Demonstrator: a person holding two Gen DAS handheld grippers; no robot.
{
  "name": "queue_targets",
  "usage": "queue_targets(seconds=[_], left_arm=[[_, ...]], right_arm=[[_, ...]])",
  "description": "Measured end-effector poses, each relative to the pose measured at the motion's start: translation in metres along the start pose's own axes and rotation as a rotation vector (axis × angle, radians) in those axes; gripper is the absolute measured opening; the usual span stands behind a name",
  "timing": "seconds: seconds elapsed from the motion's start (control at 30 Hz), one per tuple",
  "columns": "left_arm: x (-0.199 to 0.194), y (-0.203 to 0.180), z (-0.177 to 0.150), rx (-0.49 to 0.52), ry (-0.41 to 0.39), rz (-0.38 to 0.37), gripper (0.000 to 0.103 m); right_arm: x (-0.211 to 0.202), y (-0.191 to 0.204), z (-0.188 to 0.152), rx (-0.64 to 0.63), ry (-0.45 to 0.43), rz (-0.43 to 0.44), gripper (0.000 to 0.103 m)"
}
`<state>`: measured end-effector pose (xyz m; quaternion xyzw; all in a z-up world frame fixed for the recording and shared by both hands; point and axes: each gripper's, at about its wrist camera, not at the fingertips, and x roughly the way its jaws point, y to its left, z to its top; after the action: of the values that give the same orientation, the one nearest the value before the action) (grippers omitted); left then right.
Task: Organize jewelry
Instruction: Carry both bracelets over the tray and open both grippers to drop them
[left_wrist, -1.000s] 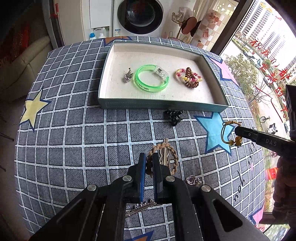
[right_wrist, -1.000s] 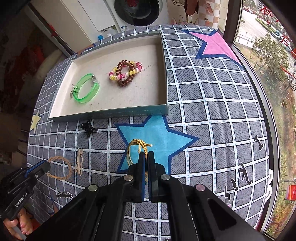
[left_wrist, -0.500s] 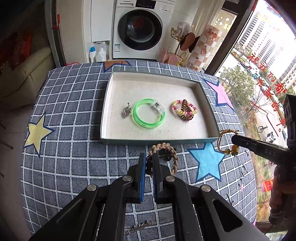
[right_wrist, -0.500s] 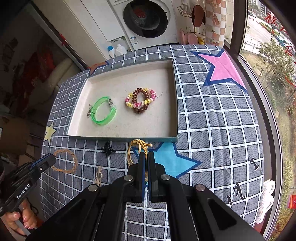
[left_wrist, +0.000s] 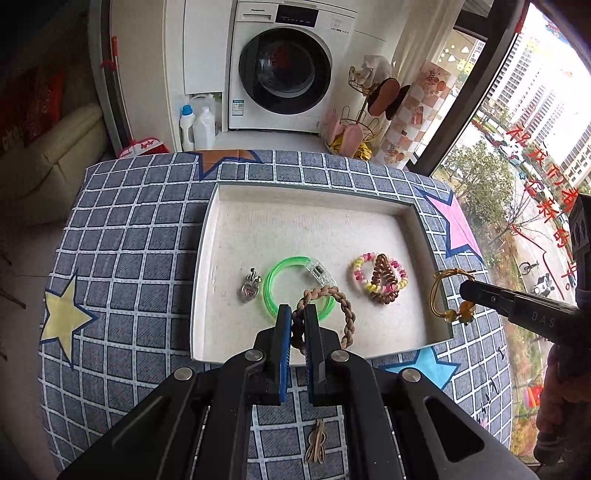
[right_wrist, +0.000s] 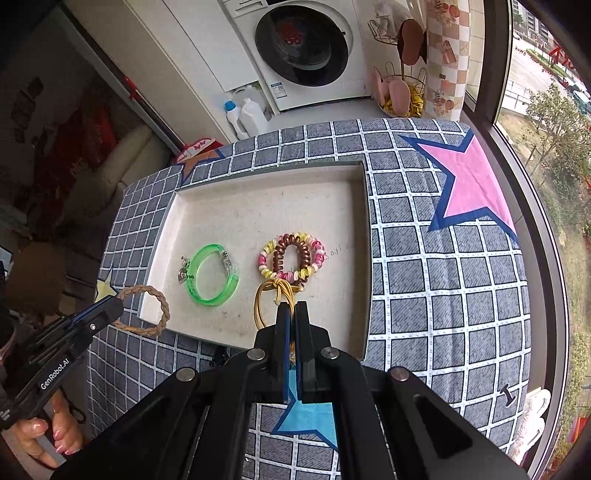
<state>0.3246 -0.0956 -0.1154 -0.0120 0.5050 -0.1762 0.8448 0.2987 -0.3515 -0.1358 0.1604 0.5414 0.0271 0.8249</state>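
Observation:
My left gripper (left_wrist: 296, 314) is shut on a brown braided bracelet (left_wrist: 343, 308) and holds it above the near edge of the white tray (left_wrist: 314, 229). My right gripper (right_wrist: 292, 308) is shut on a yellow hair tie (right_wrist: 263, 301) and holds it above the tray's near right part. From the left wrist view the hair tie (left_wrist: 439, 291) hangs over the tray's right rim. In the tray (right_wrist: 258, 206) lie a green bangle (left_wrist: 284, 284), a small heart pendant (left_wrist: 250, 288) and coiled hair ties (left_wrist: 380, 277). The bracelet also shows in the right wrist view (right_wrist: 155, 306).
The tray sits on a checked grey cloth with stars (left_wrist: 129, 251). A tan clip (left_wrist: 317, 443) lies on the cloth near me. A small black clip (right_wrist: 221, 356) lies just before the tray. A washing machine (left_wrist: 288, 70) stands behind the table, a window at right.
Both grippers have lifted and moved forward over the tray, the left carrying the braided bracelet, the right the yellow hair tie. Both have stayed shut.

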Motion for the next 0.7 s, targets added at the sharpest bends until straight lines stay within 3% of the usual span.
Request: queue_targets(seconds=[0.4, 0.7], left_arm=[[0.050, -0.005, 0.023, -0.011, 0.041, 0.025, 0.019], [0.079, -0.014, 0.027, 0.053, 0.052, 0.105, 0.019]], right_arm=[[0.043, -0.012, 0.043, 0.032, 0.029, 0.032, 0.002], [0.076, -0.022, 0.063, 0.057, 0.052, 0.040, 0.002]])
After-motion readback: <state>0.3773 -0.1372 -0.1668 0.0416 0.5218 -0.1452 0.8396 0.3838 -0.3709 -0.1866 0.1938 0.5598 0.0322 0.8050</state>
